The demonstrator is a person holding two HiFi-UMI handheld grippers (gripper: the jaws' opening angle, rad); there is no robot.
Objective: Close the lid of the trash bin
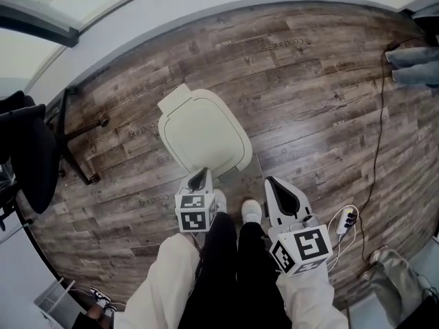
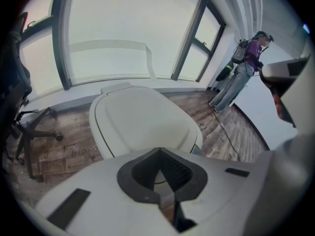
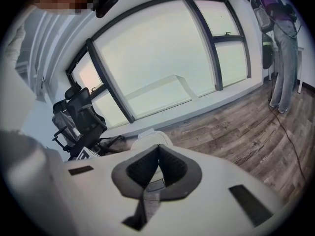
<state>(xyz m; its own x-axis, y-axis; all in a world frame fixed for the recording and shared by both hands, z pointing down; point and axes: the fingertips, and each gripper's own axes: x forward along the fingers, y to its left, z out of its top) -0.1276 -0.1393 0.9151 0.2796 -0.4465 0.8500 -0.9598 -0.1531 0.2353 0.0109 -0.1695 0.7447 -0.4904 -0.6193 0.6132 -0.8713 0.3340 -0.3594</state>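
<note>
The trash bin [image 1: 204, 132] is set on the floor [image 1: 309, 81], its lid [image 2: 142, 119] apparently down already. The left gripper [image 1: 199, 177] and right gripper [image 1: 273, 185] are closed, nothing held; a light press near the front edge is advised to seat it

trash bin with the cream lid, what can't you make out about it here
- Inside and sides: in the head view, the cream oval plastic lid covers them from above.
- Lid's front edge: in the head view, the left gripper overlaps it; touching or not is unclear.
- Right gripper view: the right gripper itself hides most of the lid.
</note>
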